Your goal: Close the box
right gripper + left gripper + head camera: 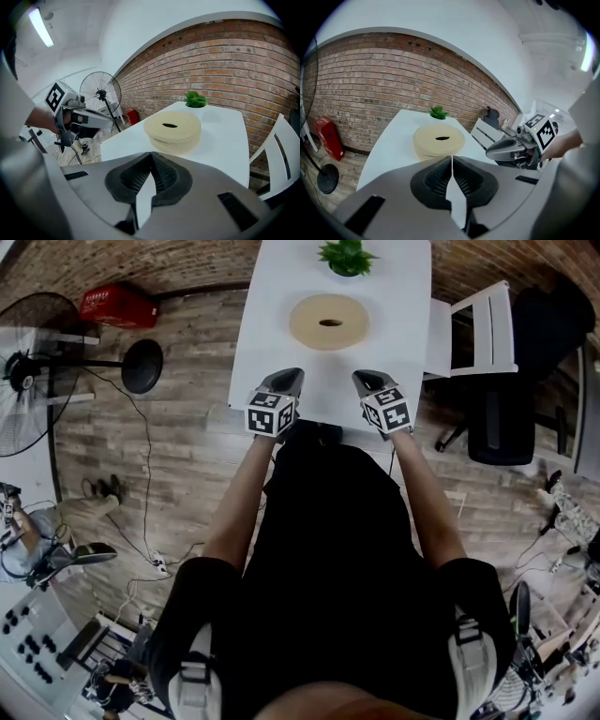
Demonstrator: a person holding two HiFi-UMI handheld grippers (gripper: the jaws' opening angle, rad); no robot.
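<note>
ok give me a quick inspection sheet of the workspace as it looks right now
surface: white table, mostly bare
job's things: round beige box mid-table, slotted lid appears to sit on it
clutter: small green plant at the far edge
grippers: left gripper and right gripper both shut, empty, near the table's front edge, apart from the box
cables: floor cables on the left
surroundings: brick wall, standing fan, white chair

Pale beige box (329, 322), dark centre slot. White table (267, 352). Green plant (347, 256) at 12 o'clock. Grey left gripper (289, 377), right gripper (366, 380); cubes (271, 415) black-white square-marked. Red-brown brick wall (370, 79).
</note>
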